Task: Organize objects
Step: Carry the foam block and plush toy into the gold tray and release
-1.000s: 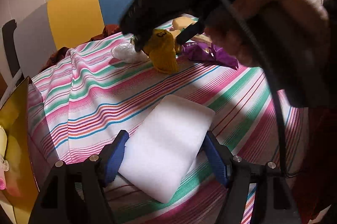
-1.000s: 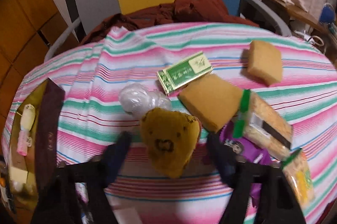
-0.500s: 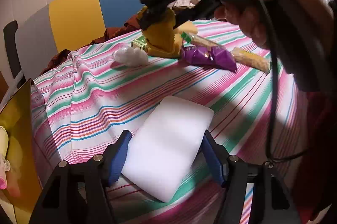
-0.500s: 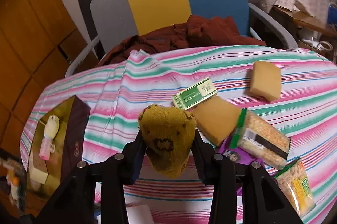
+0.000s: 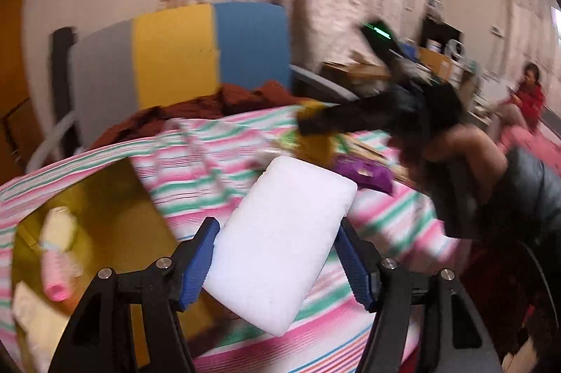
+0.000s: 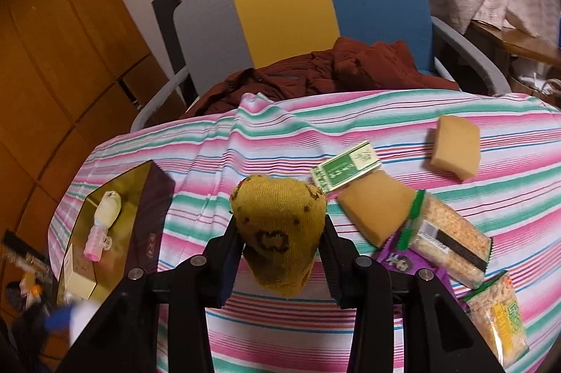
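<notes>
My left gripper [image 5: 278, 232] is shut on a white sponge block [image 5: 280, 243], held tilted above the striped tablecloth [image 5: 385, 215]. My right gripper [image 6: 280, 229] is shut on a mustard-yellow knitted sock [image 6: 278, 232] with brown marks, lifted above the table. In the left wrist view the right gripper [image 5: 315, 124] shows blurred at the upper right, a hand [image 5: 463, 155] behind it. A gold-lined box [image 6: 115, 225] lies at the table's left, with a small pink and cream bottle [image 6: 103, 222] inside; the same box [image 5: 98, 232] sits under my left gripper's left side.
Two tan sponges [image 6: 373, 208] [image 6: 455, 147], a green pack [image 6: 345, 168], a cracker pack [image 6: 448, 243], a purple wrapper [image 6: 410, 264] and a snack bag [image 6: 498, 313] lie on the right. Behind the table, a grey-yellow-blue chair [image 6: 298, 1] holds a rust-red garment [image 6: 333, 68].
The left gripper has lifted the white sponge off the cloth and swung left over the gold box. The right gripper has closed on the yellow sock and raised it from the table.
</notes>
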### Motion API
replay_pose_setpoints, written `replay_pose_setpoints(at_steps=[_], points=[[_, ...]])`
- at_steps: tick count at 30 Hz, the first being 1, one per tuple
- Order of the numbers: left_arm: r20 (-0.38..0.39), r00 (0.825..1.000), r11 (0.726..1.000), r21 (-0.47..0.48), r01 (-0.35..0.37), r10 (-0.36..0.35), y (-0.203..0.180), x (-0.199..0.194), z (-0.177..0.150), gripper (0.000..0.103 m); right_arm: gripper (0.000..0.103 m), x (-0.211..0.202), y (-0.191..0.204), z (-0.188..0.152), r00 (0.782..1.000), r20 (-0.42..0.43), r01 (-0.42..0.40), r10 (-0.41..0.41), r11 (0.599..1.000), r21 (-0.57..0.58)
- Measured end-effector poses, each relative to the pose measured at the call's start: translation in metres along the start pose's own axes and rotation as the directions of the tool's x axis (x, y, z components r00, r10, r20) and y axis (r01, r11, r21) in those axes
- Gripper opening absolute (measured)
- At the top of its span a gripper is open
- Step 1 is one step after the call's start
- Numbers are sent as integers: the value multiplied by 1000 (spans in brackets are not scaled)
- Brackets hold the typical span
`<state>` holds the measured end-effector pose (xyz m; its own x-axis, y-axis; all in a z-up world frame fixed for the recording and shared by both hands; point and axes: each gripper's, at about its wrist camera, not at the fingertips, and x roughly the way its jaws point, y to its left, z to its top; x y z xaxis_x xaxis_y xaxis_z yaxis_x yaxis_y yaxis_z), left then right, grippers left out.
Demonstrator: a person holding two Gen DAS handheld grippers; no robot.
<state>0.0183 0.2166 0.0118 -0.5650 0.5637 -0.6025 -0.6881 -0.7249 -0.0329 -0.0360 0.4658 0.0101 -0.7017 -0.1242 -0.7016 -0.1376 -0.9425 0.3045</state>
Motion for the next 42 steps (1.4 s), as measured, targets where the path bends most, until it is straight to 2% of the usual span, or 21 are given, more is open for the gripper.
replay_pose_setpoints(at_steps=[3,8,13,18,20,21,23,26,31,34,35,39,42], points=[[4,995,992,-79,-100,100,40,-16,-3,68,42,2,12,-5,1000,-18,-22,21,999,-32],[-16,975,954,-208,-218,220,105,-35,-14,68,42,-2,53,-13,997,-44,-72,67,991,-111],[-29,950,895,-329,-302,310,164,-49,-14,70,42,-14,111,-24,987,-50,-160,153,968,-191],[-95,920,827,-411,-384,380,218,-45,-14,74,42,-3,180,-45,971,-111,-234,212,935,-267],[-99,914,820,-410,-399,395,230,-43,-14,75,45,7,201,-55,960,-146,-270,238,924,-269],[-103,903,811,-406,-421,417,235,-41,-13,75,46,12,208,-59,959,-156,-271,236,924,-270],[-128,898,806,-401,-435,420,244,-39,-15,76,68,22,224,-66,950,-188,-292,248,918,-267],[-150,899,792,-428,-435,412,255,-38,-24,79,86,28,236,-75,933,-211,-339,292,909,-243],[-161,898,784,-441,-436,409,254,-41,-32,81,90,29,243,-86,931,-223,-339,288,910,-238],[-173,900,789,-435,-433,399,253,-39,-36,84,93,24,241,-86,944,-208,-305,255,917,-256],[-183,896,786,-431,-443,404,252,-39,-37,84,93,21,241,-87,950,-197,-291,244,919,-265],[-136,889,797,-400,-453,437,231,-53,-39,84,99,10,238,-88,970,-140,-232,199,928,-291],[-119,893,805,-395,-443,434,214,-61,-40,84,99,6,233,-86,981,-114,-187,160,935,-300]])
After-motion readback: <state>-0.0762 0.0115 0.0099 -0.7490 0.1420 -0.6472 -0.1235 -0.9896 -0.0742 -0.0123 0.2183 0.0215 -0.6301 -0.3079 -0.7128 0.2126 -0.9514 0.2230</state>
